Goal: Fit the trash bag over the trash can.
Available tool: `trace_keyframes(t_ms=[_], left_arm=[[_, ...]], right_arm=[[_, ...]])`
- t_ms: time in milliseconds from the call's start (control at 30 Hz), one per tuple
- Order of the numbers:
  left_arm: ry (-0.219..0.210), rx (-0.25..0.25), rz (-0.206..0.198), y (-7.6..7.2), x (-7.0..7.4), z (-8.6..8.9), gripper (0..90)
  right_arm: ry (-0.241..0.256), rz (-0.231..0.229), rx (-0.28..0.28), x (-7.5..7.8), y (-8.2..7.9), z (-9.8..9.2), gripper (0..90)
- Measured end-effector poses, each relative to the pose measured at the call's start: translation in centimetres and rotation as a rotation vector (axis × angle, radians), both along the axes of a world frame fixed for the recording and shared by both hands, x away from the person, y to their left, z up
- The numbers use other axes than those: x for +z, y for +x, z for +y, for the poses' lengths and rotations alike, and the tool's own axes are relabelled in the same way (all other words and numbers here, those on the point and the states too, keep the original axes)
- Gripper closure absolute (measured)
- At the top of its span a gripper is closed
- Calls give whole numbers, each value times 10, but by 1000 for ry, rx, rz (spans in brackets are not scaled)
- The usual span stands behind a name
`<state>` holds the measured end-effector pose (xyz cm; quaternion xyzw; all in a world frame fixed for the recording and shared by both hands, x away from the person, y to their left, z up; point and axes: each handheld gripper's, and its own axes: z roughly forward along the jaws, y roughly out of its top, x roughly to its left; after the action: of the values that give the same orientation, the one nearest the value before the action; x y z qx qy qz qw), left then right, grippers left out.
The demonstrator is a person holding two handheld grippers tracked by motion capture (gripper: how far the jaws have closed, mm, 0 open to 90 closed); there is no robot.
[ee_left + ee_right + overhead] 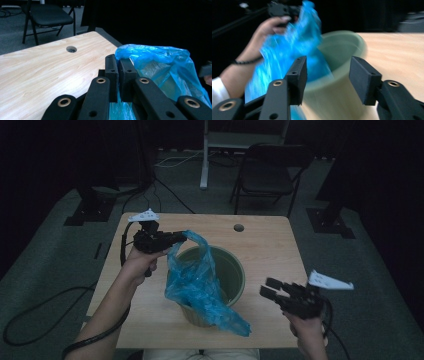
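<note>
Blue plastic bag (200,285) is hanging half in, half out of the green bin (235,270), which is standing upright near the middle of the wooden table (270,245). One part of the bag is draping down the bin's near outer wall onto the tabletop; the top edge is being lifted above the bin's left rim. Looks like a liner being fitted into the bin, judging from the layout.

Left gripper (181,238) is pinching the bag's upper edge, jaws pressed together on the film; the left gripper view is showing the blue plastic (155,65) bunching right at the closed jaw tips. It is holding the edge high and to the left, probably to pull the mouth open and keep it from slumping into the bin.

Right gripper (270,290) is hovering at the bin's right side, near but apart from it, jaws spread wide and gripping nothing. Right gripper view is blurry, with the bin (337,72) and bag (294,47) sitting ahead between the open jaws, so it is likely heading for the opposite bag edge or the rim.

Farther out: cable hole (239,227) in the table's far side, a black folding chair (272,170) beyond on the grey carpet.
</note>
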<state>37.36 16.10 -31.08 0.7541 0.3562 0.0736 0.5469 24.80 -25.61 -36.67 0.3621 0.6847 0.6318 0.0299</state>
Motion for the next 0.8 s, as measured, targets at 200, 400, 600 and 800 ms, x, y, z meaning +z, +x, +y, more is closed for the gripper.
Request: trace_keyframes(t_ms=[200,400,600,800], left_arm=[[2,-5,-5,5,9,-8,873],[9,-10,-15,4,12,-11,873],[-20,-30,-10,1,12,0,790],[-15,-40,14,-12,14,9,451]], right_arm=[[2,26,181,24,58,70,390],[-50,126,291,22,102,120,478],[-94,100,278,23,112,130,900],[-97,17,133,38,113,114,900]])
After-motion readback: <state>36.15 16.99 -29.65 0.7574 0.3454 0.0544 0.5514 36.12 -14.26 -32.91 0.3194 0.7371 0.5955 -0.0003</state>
